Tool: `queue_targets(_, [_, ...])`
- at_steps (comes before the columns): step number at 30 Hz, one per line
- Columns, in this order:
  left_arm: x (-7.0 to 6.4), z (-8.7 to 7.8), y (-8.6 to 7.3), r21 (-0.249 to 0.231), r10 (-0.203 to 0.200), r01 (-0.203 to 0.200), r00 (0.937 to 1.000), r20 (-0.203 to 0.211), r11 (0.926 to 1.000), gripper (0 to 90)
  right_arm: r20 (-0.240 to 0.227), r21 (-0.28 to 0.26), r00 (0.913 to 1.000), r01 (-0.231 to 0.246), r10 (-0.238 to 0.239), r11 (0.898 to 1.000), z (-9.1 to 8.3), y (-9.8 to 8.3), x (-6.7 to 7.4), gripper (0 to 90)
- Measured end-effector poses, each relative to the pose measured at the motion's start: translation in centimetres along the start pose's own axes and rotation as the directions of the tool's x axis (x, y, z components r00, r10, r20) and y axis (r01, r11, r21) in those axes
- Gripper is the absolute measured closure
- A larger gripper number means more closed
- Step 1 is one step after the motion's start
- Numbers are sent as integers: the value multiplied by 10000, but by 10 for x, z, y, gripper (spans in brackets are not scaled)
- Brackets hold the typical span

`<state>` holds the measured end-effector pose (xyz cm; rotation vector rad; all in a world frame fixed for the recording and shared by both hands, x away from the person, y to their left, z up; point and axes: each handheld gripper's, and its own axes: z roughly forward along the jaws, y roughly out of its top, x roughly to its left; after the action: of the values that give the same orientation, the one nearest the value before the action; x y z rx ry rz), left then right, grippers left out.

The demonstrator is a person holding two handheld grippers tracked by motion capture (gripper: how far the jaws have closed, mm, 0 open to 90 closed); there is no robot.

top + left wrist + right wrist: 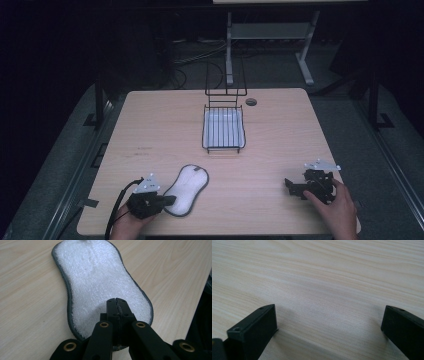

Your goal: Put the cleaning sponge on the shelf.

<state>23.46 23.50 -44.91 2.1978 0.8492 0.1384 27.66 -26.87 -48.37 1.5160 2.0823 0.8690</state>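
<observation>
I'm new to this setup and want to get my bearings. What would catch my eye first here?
First the white pad with its dark edge, lying flat near the front left of the table; the left tool has its jaws shut on the pad's near end. Next the black wire rack at the middle back. The right tool rests open at the front right, with nothing between its jaws.

- My bench (150,130) is pale wood with a fine grain, its corners rounded, and a small round grommet (251,102) sits near its far edge.
- Grey carpet floor (345,130) surrounds it on every side.
- Beyond it stands a light metal table frame (270,35), with dark cables (200,60) trailing on the floor beside it.
- The room around me is dim, and the light falls mostly on the bench.
</observation>
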Motion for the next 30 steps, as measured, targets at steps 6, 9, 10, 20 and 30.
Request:
queue_targets(6, [6,-5,-2,56,-14,16,9994,-334,10000,898,0,-1,10000,-1,1,10000,0,0,0,0])
queue_targets(9, [11,-7,-3,72,-92,95,9988,-483,9999,898,-5,4,10000,-19,19,10000,0,0,0,0])
queue_targets(10, [12,-8,-3,59,-101,105,9985,-543,9999,898,-4,5,10000,-20,20,10000,0,0,0,0])
queue_targets(20, [23,-15,-6,81,-226,235,9946,-1015,9997,898,3,2,10000,-12,12,10000,0,0,0,0])
queue_targets(30, [23,-19,3,-242,-182,166,9976,-670,9996,810,3,3,10000,-14,14,10000,0,0,0,0])
